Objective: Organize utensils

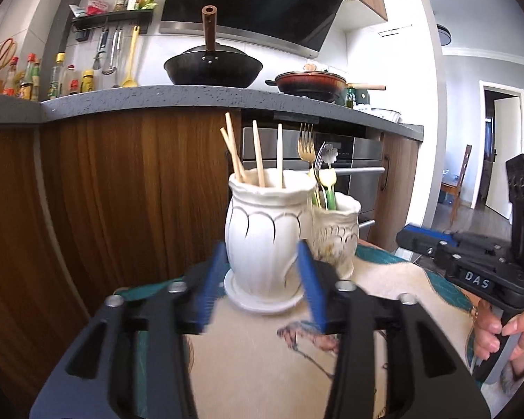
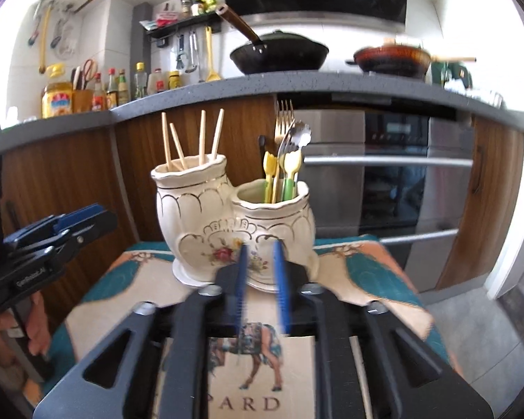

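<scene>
A cream double-pot ceramic holder [image 1: 262,230] [image 2: 234,220] stands on a printed cloth. Its taller pot holds several wooden chopsticks [image 1: 258,153] [image 2: 192,139]. Its lower pot holds forks and spoons [image 1: 318,164] [image 2: 284,153] with gold, yellow and green handles. My left gripper [image 1: 262,262] is open and empty, its blue pads either side of the taller pot's base. My right gripper [image 2: 260,262] is open with a narrow gap, empty, just in front of the holder's flower pattern. Each gripper shows in the other's view: the right one [image 1: 436,244], the left one [image 2: 70,223].
The cloth [image 2: 366,269] with teal border and a horse print covers a small table. Behind are wooden cabinets [image 1: 122,192], a steel oven [image 2: 401,181], and a grey counter [image 1: 192,99] with a black wok, a red pan and bottles.
</scene>
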The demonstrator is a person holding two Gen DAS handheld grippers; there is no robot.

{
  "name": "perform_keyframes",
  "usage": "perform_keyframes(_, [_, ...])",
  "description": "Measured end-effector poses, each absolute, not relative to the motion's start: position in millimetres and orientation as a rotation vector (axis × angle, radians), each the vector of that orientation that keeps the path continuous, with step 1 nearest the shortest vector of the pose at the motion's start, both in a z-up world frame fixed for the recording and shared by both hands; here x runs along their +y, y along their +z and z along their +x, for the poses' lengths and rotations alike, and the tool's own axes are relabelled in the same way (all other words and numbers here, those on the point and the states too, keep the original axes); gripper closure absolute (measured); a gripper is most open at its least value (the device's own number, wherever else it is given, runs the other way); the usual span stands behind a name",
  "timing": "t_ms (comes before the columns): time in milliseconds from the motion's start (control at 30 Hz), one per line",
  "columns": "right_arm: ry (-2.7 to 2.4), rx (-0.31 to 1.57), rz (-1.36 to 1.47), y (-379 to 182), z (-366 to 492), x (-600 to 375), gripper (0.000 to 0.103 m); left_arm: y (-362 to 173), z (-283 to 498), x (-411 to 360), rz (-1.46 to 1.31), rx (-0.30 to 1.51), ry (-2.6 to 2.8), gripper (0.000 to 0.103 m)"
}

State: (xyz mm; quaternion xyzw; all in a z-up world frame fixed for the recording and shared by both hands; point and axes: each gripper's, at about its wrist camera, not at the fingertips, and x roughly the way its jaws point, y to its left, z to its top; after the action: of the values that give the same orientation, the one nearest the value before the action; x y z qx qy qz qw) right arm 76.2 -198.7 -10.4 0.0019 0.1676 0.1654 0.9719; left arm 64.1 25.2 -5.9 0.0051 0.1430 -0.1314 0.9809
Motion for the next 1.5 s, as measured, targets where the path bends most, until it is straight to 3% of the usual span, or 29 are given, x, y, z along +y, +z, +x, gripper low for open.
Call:
perform_keyframes(100, [0.324,0.316,0.000,-10,68,-201,0.059,-7,52,25,0.021,0.271,-0.251,0.044])
perform_keyframes(300, [0.298,0.223,-0.034,-6,54,-206,0.025,-8,34,29,0.002,0.245,-0.244,0.013])
perform_keyframes(333, [0.295,0.208,-0.044,-6,52,-206,0.023,-9,31,29,0.004,0.242,-0.236,0.009])
perform_keyframes(600, [0.304,0.197,-0.057,-9,53,-204,0.008,-11,34,34,-0.015,0.265,-0.205,0.006])
perform_keyframes(1500, [0.306,0.227,-0.050,-12,58,-203,0.006,-13,32,22,0.049,0.275,-0.213,0.006])
